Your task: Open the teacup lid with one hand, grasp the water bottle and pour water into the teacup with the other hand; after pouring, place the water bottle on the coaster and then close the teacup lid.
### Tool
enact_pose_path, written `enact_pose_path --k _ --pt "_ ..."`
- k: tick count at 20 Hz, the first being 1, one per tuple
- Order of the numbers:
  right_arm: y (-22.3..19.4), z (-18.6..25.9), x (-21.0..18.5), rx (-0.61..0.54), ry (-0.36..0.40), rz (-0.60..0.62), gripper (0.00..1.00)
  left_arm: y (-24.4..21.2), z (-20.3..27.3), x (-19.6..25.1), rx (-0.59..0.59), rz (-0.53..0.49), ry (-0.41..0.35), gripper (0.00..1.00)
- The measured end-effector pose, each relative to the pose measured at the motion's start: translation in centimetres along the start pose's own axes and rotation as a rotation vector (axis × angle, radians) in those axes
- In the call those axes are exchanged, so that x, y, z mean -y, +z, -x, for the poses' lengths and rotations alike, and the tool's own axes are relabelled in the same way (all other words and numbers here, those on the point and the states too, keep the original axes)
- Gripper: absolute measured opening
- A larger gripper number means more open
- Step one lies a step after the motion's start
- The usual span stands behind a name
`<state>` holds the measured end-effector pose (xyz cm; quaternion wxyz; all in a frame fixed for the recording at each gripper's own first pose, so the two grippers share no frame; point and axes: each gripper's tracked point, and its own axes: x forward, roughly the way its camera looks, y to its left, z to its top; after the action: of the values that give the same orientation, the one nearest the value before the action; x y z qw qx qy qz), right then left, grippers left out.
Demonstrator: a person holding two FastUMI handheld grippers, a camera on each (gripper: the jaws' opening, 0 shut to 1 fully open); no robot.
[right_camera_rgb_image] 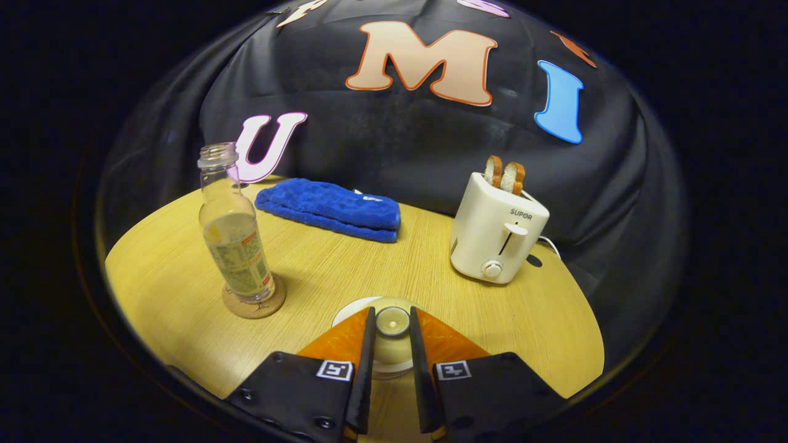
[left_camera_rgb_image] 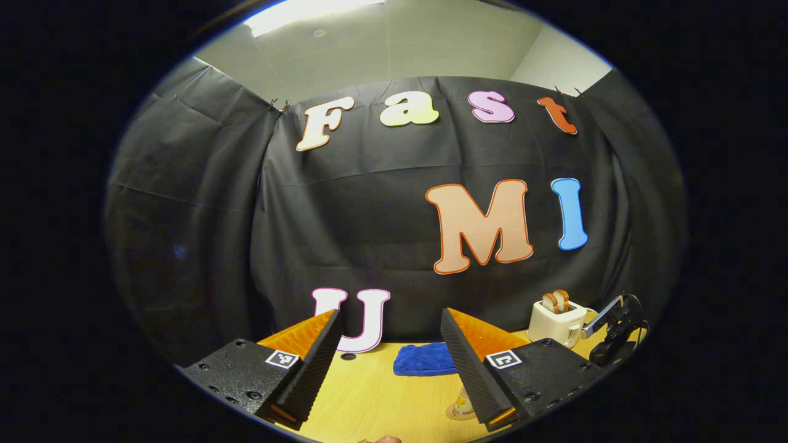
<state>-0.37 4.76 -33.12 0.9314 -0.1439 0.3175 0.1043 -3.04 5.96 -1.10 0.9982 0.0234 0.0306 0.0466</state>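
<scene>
Right gripper point(right_camera_rgb_image: 392, 332) pinching teacup lid point(right_camera_rgb_image: 392, 321) knob | left gripper point(left_camera_rgb_image: 390, 351) spread, empty

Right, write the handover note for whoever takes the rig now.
Left tool: open, holding nothing, raised over the table.
Right tool: fingers close on either side of the teacup lid knob; whether they press on it cannot be told.
Water bottle: upright on the coaster, uncapped, part full.
Done: bottle placed on the coaster.
Left: confirm the lid sits on the teacup, then release.
</scene>
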Motion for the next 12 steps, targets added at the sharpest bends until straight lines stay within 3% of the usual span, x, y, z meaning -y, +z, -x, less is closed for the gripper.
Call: enact_pose_path --k 4,5,12 --pt "0.1 -0.1 0.1 -0.008 0.005 -0.005 0.30 -0.3 -0.1 0.1 -0.006 0.004 -0.009 0.94" --pt "0.2 -0.1 0.2 -0.013 0.008 -0.006 0.23 -0.6 -0.2 0.2 -0.012 0.009 -0.016 0.94" --pt "0.9 0.6 -0.5 -0.045 0.049 -0.135 0.26 -2.7 -0.9 1.1 -0.018 0.020 -0.099 0.94"
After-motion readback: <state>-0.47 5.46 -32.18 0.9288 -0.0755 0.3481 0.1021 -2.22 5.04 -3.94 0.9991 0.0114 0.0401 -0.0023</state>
